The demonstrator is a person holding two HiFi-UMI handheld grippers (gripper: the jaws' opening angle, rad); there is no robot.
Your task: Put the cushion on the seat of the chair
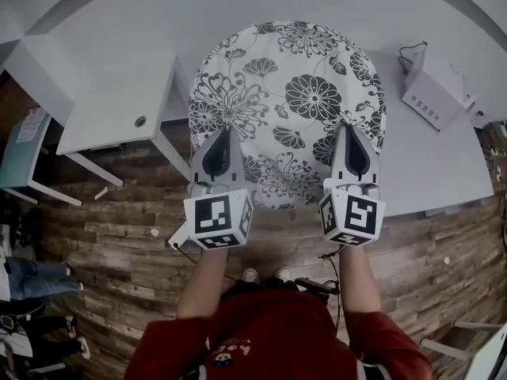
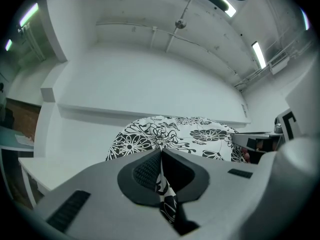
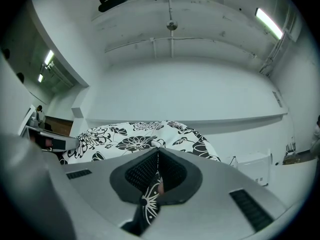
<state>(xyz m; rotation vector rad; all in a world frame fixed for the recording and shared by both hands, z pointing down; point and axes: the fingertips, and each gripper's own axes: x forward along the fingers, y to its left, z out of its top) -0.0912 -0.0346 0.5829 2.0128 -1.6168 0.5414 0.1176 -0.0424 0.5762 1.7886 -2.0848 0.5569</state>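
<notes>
A round white cushion [image 1: 289,101] with a black flower print is held up in front of me, over the near edge of a white table. My left gripper [image 1: 224,137] is shut on its near left edge, and my right gripper [image 1: 349,133] is shut on its near right edge. In the left gripper view the printed cloth [image 2: 162,171] is pinched between the shut jaws, and the cushion [image 2: 175,134] spreads out beyond them. The right gripper view shows the same: cloth [image 3: 152,194] nipped between the pads, the cushion [image 3: 140,136] ahead. No chair is in view.
A long white table [image 1: 428,165] stands beyond the cushion, with a white box [image 1: 432,93] and cable at the right. A smaller white desk [image 1: 111,109] stands at the left. The floor [image 1: 119,236] is wood plank. My feet [image 1: 265,275] show below.
</notes>
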